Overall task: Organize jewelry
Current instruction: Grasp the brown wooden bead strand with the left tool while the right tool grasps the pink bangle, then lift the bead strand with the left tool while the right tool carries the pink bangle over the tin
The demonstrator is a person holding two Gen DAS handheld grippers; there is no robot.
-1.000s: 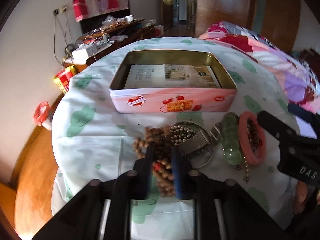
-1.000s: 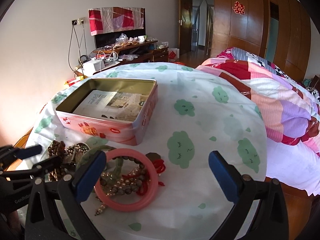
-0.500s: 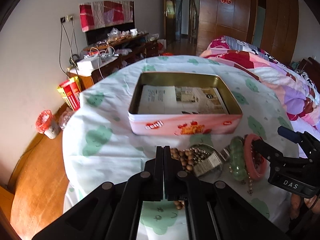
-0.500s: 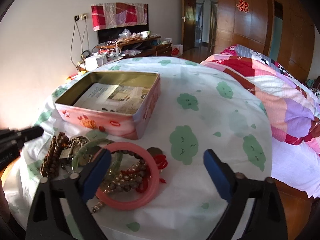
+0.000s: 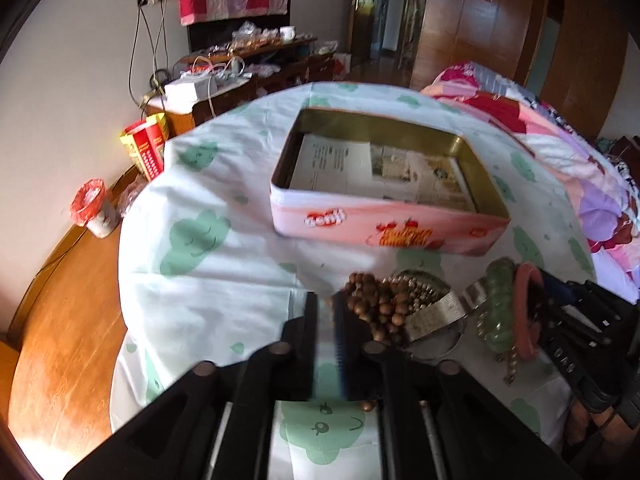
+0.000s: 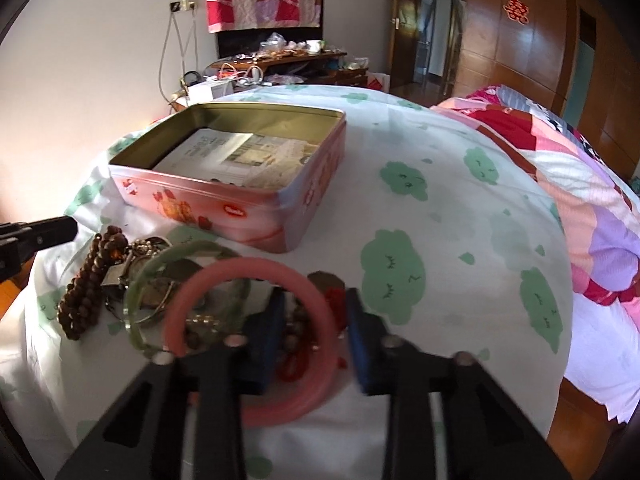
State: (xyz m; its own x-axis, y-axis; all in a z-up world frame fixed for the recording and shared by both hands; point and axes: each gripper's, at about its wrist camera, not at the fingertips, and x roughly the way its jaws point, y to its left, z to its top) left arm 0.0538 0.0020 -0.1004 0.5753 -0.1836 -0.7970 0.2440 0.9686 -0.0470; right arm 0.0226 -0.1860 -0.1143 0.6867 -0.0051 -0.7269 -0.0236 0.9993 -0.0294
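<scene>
Left wrist view, item one: we see our left gripper (image 5: 326,320) above the white tablecloth with green cloud prints (image 5: 208,272), its jaws a narrow slit apart after just opening, nothing between them; the string of brown wooden beads (image 5: 376,304) lies just beside its right finger. Item two: an open pink rectangular biscuit tin (image 5: 384,228), gold inside, printed paper on its floor, stands just behind the jewelry heap. Item three: a silver mesh watch band (image 5: 434,314), touching the beads. Item four: a translucent green bangle (image 5: 500,308), beside a smooth pink ring-shaped bangle (image 5: 526,312).

Right wrist view, item five: our right gripper (image 6: 314,324) has just been closing, and its jaws straddle the pink bangle's right-hand rim, left finger inside the ring, right finger outside. Whether the blue pads (image 6: 360,344) already press on it we cannot tell; a gap shows on each side. Red cord (image 6: 294,364) and small brown beads lie inside the ring.
</scene>
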